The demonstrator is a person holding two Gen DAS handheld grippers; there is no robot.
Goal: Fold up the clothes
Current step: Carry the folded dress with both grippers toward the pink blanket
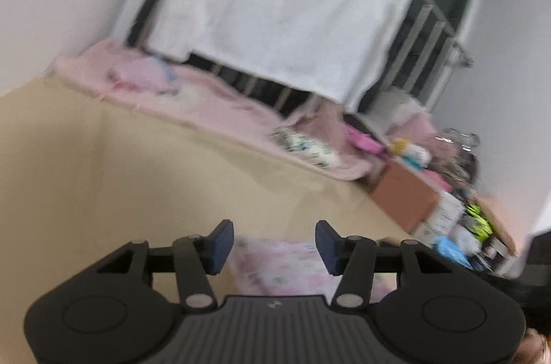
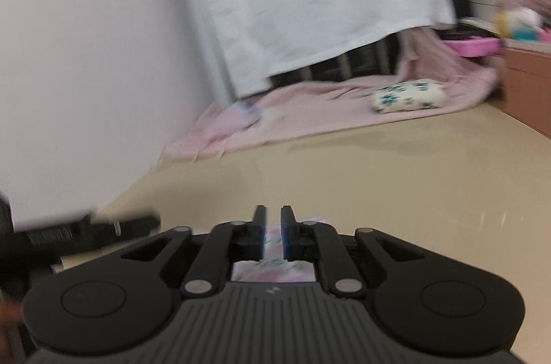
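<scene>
A pink patterned garment (image 1: pixel 286 264) lies on the beige surface (image 1: pixel 103 164), just under and between the fingers of my left gripper (image 1: pixel 273 233). The left jaws stand open and their blue pads do not touch the cloth. In the right wrist view, my right gripper (image 2: pixel 273 216) has its jaws almost together. A fold of the same pink garment (image 2: pixel 272 272) is pinched between its pads and lifted a little off the surface. Both views are blurred by motion.
A pink blanket (image 2: pixel 344 102) lies along the far edge below a hanging white sheet (image 1: pixel 282 6) and a railing. On it rests a floral roll (image 2: pixel 406 97). A brown box (image 1: pixel 406 195) and mixed clutter stand at the right. A dark blurred object (image 2: pixel 86 233) sits low left.
</scene>
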